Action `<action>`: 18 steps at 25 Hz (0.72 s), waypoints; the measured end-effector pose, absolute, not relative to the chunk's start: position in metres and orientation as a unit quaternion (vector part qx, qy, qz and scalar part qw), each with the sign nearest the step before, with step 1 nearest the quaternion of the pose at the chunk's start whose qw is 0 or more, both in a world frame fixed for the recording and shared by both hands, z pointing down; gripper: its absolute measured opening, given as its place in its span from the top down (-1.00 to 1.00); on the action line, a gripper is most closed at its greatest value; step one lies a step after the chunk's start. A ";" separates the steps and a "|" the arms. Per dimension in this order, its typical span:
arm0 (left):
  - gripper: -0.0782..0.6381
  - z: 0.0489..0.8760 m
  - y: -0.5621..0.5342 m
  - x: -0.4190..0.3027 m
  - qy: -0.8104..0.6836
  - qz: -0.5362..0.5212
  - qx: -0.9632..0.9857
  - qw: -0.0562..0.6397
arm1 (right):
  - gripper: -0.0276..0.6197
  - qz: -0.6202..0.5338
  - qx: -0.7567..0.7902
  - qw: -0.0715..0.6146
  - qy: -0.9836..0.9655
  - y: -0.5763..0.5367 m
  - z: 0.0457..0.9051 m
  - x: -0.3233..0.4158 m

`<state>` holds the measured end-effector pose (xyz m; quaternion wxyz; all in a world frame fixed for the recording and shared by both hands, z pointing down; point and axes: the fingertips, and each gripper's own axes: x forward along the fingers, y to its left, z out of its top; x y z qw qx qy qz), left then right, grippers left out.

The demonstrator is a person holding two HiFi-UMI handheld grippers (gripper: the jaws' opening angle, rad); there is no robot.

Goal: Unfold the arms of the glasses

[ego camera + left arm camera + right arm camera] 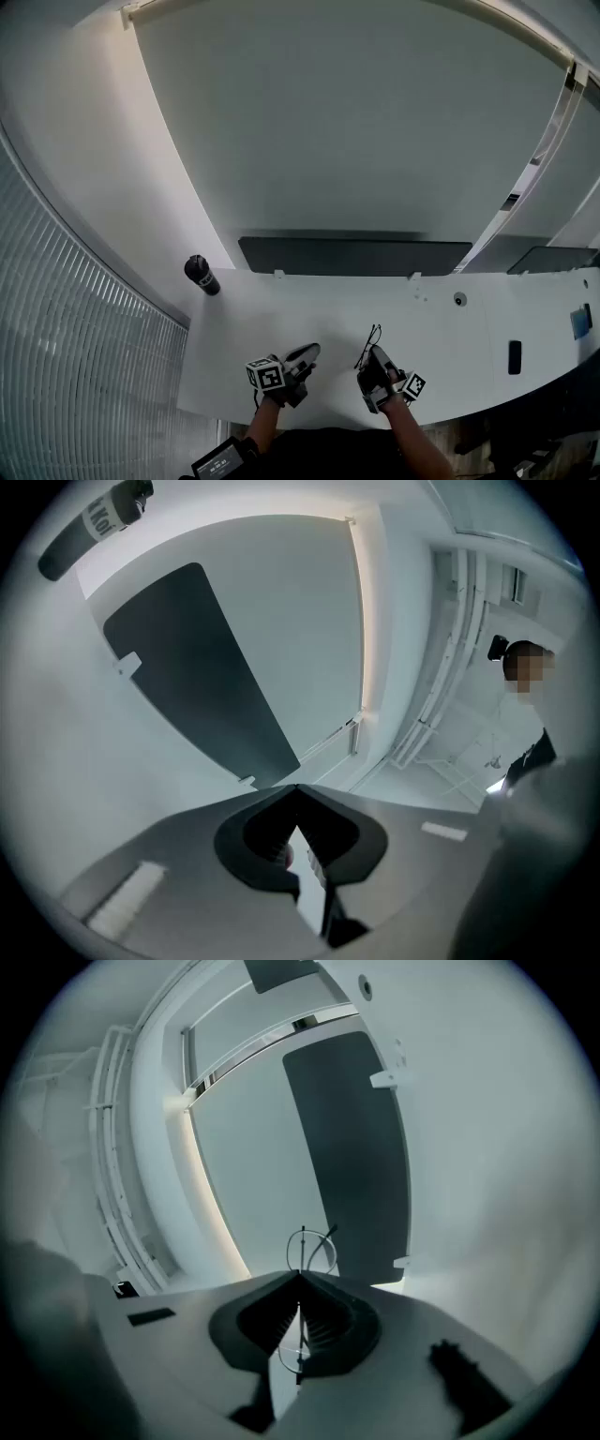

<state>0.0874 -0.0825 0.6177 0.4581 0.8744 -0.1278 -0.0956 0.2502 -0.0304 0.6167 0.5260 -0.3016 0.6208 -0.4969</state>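
While left tool (297, 789) is closed, right tool (299, 1279) clamps glasses (315, 1244).

Thin metal glasses (302, 1241), matt white table (375, 302)

A black bottle (201, 275) stands on the white table (281, 319), left of a dark panel (353, 255) at its far edge.

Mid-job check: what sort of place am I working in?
Most likely an office: a long white desk with a dark divider panel along its back edge, slatted blinds at the left, and a bottle on the desk.
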 end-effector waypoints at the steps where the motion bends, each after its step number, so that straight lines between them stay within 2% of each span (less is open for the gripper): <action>1: 0.76 0.615 -0.081 0.094 -0.126 -0.089 0.879 0.452 | 0.89 -0.494 -0.302 0.531 0.619 -0.030 0.611 0.255; 5: 0.76 0.617 -0.069 0.119 -0.091 -0.040 0.895 0.434 | 0.89 -0.472 -0.325 0.554 0.604 -0.019 0.609 0.273; 18: 0.76 0.620 -0.032 0.120 -0.080 -0.011 0.899 0.431 | 0.89 -0.492 -0.305 0.517 0.630 -0.027 0.601 0.250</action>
